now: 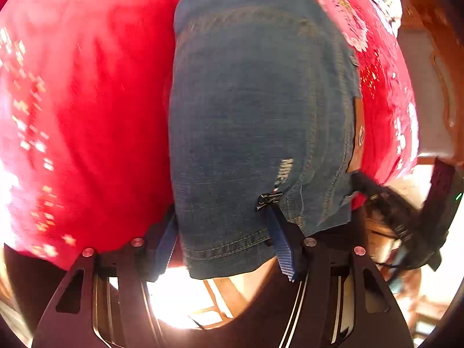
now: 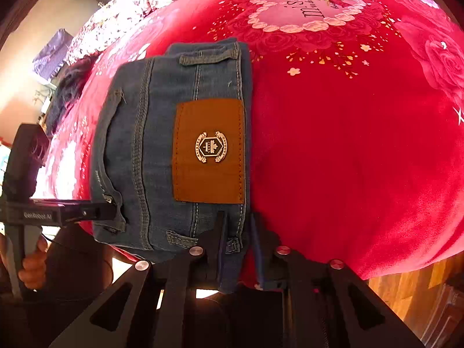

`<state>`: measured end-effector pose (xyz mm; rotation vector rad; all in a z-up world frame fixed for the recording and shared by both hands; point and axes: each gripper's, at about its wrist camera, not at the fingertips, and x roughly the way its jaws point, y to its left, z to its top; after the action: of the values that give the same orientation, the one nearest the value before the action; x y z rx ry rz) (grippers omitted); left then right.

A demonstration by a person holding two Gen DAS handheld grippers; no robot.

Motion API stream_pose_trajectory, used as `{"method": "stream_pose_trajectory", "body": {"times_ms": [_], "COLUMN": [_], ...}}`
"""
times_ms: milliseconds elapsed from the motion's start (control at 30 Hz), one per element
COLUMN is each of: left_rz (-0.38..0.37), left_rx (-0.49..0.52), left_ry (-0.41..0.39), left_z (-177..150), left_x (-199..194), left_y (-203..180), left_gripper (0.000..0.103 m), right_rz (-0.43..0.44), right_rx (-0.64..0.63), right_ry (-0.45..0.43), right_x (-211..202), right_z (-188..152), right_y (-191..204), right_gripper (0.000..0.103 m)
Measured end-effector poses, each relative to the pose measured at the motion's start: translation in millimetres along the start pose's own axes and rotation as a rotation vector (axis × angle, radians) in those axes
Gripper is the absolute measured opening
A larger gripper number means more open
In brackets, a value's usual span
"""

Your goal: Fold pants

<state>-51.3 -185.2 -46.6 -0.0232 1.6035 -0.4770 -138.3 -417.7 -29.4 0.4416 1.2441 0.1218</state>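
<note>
Folded blue jeans (image 1: pixel 249 110) lie on a red flowered blanket (image 1: pixel 87 110). In the left wrist view my left gripper (image 1: pixel 223 237) has its fingers on either side of the folded denim edge, near the zipper pull (image 1: pixel 268 198), and is shut on it. In the right wrist view the jeans (image 2: pixel 145 150) show their waistband with a brown leather patch (image 2: pixel 208 150). My right gripper (image 2: pixel 236 246) is shut on the waistband edge near the patch. The left gripper's body (image 2: pixel 37 214) shows at the left, touching the jeans' side.
The red blanket (image 2: pixel 348 145) covers a bed and has a white "miss" heart print (image 2: pixel 304 8) at the far side. A wooden floor (image 2: pixel 406 284) shows at the lower right. A dark garment (image 2: pixel 69 87) lies at the bed's left. A person's hand (image 2: pixel 32 269) holds the left gripper.
</note>
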Motion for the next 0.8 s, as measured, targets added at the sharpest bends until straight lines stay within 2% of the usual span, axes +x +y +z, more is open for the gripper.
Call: {"method": "stream_pose_trajectory", "body": {"times_ms": [100,200,300,400,533,600,700,800], "left_rz": [0.050,0.076,0.105,0.124,0.129,0.098,-0.056,-0.171], "left_rx": [0.031,0.047,0.068,0.073,0.054,0.028,-0.025,-0.079], "left_ry": [-0.065,-0.120,-0.152,-0.160,-0.137,-0.112,-0.101,-0.163], "left_z": [0.8,0.5,0.2,4.0,0.9,-4.8,-18.2,-24.9], "left_x": [-15.3,-30.2,-38.3,-38.6,-34.6,-40.8,-59.6,-81.1], "left_y": [-7.3,-12.8,-13.9,-16.8,-16.2,-11.9,-1.6,14.6], "left_gripper": [0.060,0.060,0.060,0.060,0.061,0.061,0.061,0.082], "right_rz": [0.021,0.024,0.037,0.042,0.044,0.048,0.049,0.047], "right_rx": [0.035,0.067,0.103,0.128,0.128,0.128,0.131,0.143], "right_ry": [-0.039,-0.077,-0.115,-0.135,-0.140,-0.139,-0.141,-0.158], "right_x": [-17.5,-33.4,-43.1,-43.6,-36.3,-33.1,-31.6,-31.9], "right_z": [5.2,13.4,23.8,33.8,45.2,48.6,52.5,56.3], "right_y": [-2.8,-7.4,-8.4,-9.2,-1.8,1.8,3.8,2.4], "right_gripper": [0.023,0.037,0.042,0.052,0.057,0.060,0.061,0.064]}}
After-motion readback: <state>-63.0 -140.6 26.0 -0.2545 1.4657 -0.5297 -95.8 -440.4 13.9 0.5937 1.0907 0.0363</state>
